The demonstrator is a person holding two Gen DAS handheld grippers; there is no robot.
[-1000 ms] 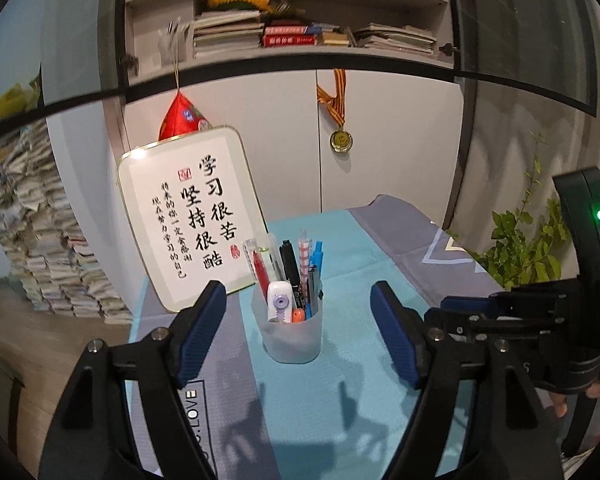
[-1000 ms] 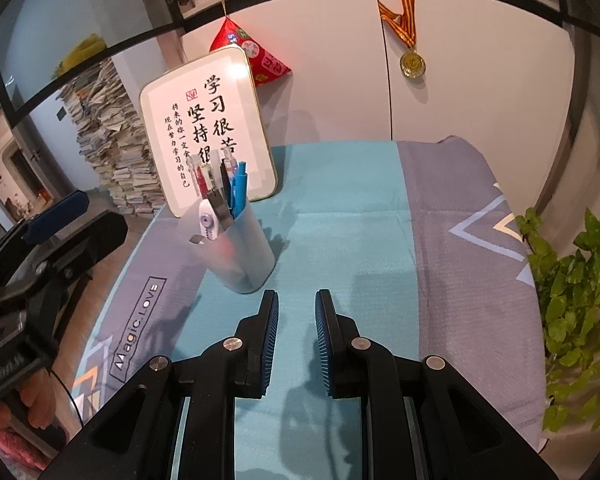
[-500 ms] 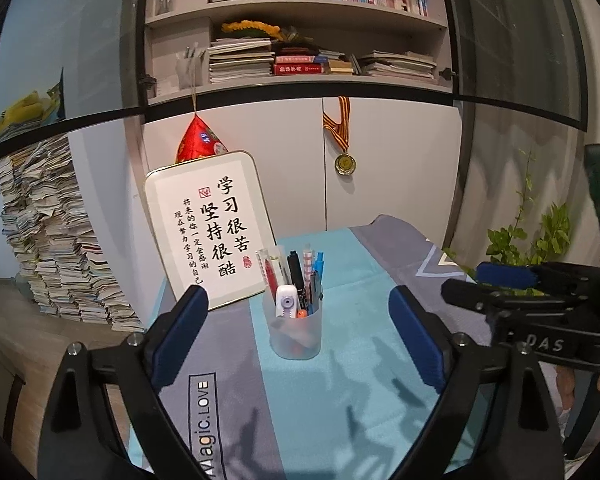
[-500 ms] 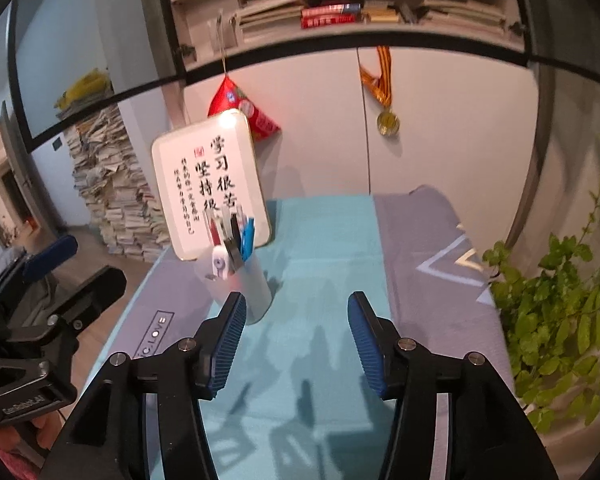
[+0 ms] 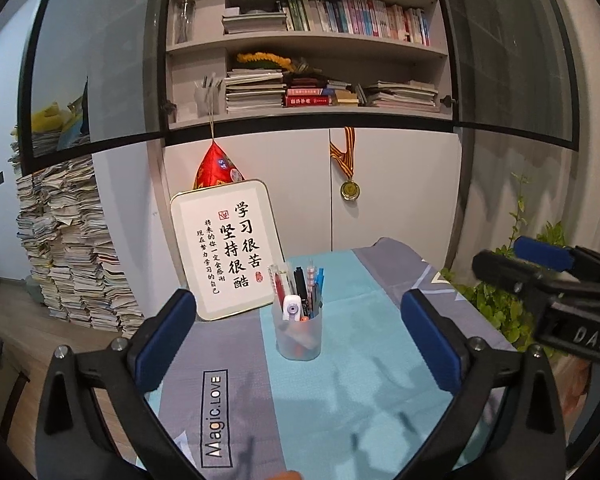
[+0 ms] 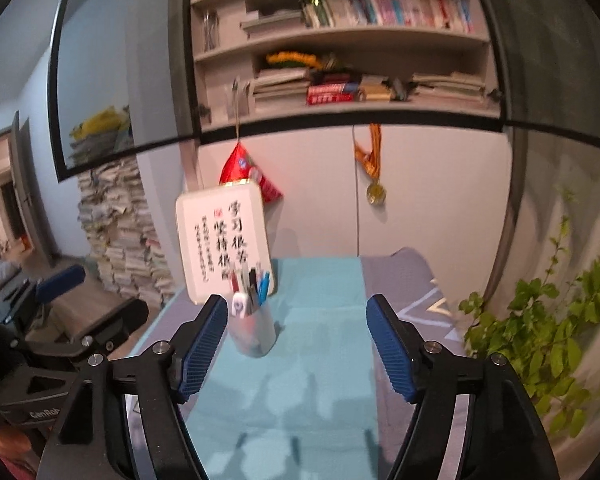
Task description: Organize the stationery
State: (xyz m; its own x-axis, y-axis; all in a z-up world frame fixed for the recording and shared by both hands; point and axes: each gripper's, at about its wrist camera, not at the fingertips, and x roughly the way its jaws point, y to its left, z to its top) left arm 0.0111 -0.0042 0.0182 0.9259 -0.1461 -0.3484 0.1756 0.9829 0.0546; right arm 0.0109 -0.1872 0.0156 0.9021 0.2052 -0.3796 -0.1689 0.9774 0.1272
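The translucent pen cup (image 5: 297, 334) stands upright on the teal middle band of the cloth-covered counter (image 5: 364, 392), just in front of the framed calligraphy board (image 5: 229, 246) that leans against the cabinet. It is packed: pens (image 5: 305, 286) with red, black, patterned and blue caps rise above the rim, a white correction-tape dispenser (image 5: 291, 307) with a purple spot sits at the front lip, and something orange shows through the frosted wall near the bottom. No loose stationery shows on the cloth in either view, so the gathering step looks finished, as far as these pictures reach, and what remains seems only to be drawing away. The left tongs (image 5: 300, 348) are spread wide and hold nothing, the cup framed between the blue pads but well apart from both. The right tongs (image 6: 294, 350) are likewise wide open and empty; in the right wrist view, which is somewhat blurred, the cup sits just beside the left pad without clearly touching it. If any move follows, it calls for keeping that pad clear of the cup, since a tall, light, top-heavy cup could tip at a nudge. Beyond the counter are a bookshelf (image 5: 320, 52), a hanging medal (image 5: 349, 190), a red ornament (image 5: 216, 168), stacked papers (image 5: 66, 248) and a green plant (image 6: 548, 344).
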